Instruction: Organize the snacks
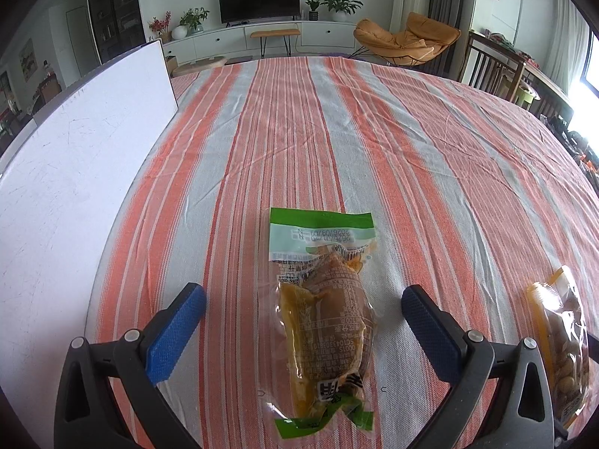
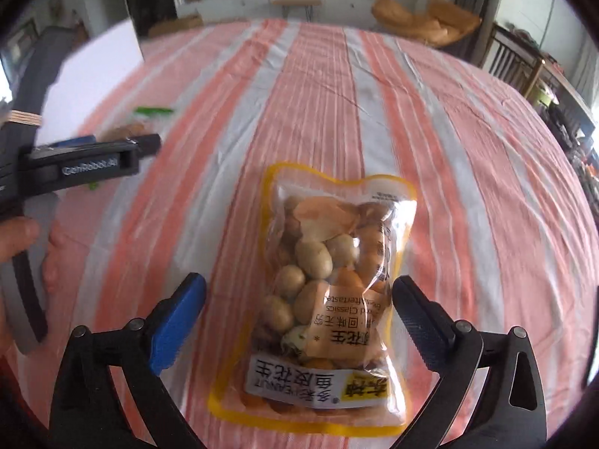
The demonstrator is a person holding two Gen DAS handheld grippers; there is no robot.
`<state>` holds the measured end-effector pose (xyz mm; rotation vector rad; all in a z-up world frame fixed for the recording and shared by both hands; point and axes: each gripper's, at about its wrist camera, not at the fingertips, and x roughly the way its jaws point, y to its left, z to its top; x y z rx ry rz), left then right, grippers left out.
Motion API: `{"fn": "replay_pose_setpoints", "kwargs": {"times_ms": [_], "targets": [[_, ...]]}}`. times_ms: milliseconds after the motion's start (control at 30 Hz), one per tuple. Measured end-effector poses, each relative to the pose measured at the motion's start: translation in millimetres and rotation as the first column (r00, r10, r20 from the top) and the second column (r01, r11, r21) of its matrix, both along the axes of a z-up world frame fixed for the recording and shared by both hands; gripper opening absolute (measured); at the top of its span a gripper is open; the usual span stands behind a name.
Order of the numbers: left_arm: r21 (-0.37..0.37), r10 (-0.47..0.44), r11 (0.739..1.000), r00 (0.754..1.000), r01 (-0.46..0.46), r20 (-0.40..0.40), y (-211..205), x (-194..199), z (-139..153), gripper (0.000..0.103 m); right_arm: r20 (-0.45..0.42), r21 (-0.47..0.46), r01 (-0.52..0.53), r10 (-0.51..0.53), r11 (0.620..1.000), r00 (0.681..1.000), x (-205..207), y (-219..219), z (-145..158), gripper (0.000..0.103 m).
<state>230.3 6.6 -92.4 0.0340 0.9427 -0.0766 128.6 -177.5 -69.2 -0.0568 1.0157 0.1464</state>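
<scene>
A clear snack packet with green ends (image 1: 322, 321) lies on the striped cloth between the fingers of my left gripper (image 1: 303, 292). That gripper is open and its blue pads stand clear of the packet on both sides. A yellow-rimmed bag of peanuts (image 2: 329, 247) lies flat between the fingers of my right gripper (image 2: 299, 283), which is also open wide without touching it. The same peanut bag (image 1: 561, 336) shows at the right edge of the left wrist view.
An orange, grey and white striped tablecloth (image 1: 337, 131) covers the table. A white board (image 1: 75, 157) lies along its left side. A hand (image 2: 15, 235) holds the left tool at the left edge of the right wrist view. Chairs and a TV stand lie beyond the table.
</scene>
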Motion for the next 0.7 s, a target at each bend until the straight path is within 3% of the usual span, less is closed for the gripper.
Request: {"fn": "replay_pose_setpoints", "kwargs": {"times_ms": [200, 333, 500, 567, 633, 700], "targets": [[0.009, -0.116, 0.993, 0.992, 0.116, -0.059, 2.0, -2.3, 1.8, 0.103, 0.064, 0.016, -0.033, 0.032, 0.999, 0.997, -6.7, -10.3, -2.4, 0.103], [0.021, -0.113, 0.993, 0.978, 0.119, -0.175, -2.3, 11.7, 5.0, 0.103, 0.069, 0.014, -0.024, 0.023, 1.000, 0.997, -6.2, -7.6, -1.3, 0.103], [0.022, -0.134, 0.990, 0.971, 0.141, -0.197, -9.6, 23.6, 6.3, 0.102, 0.072, 0.015, -0.022, 0.021, 1.000, 0.997, -6.5, -7.4, -1.4, 0.103], [0.017, -0.138, 0.990, 0.977, 0.142, -0.163, -9.5, 20.9, 10.1, 0.085, 0.071, 0.016, -0.026, 0.024, 1.000, 0.997, -10.3, -8.6, -1.4, 0.103], [-0.008, -0.163, 0.987, 0.979, 0.163, -0.125, -8.8, 13.6, 18.1, 0.040, 0.069, 0.018, -0.032, 0.031, 0.999, 0.997, -10.2, -8.9, -1.1, 0.103], [-0.054, -0.153, 0.988, 0.981, 0.147, -0.123, -2.0, 8.1, 21.1, 0.035, 0.065, 0.019, -0.038, 0.037, 0.999, 0.997, -10.7, -9.5, -1.2, 0.103]]}}
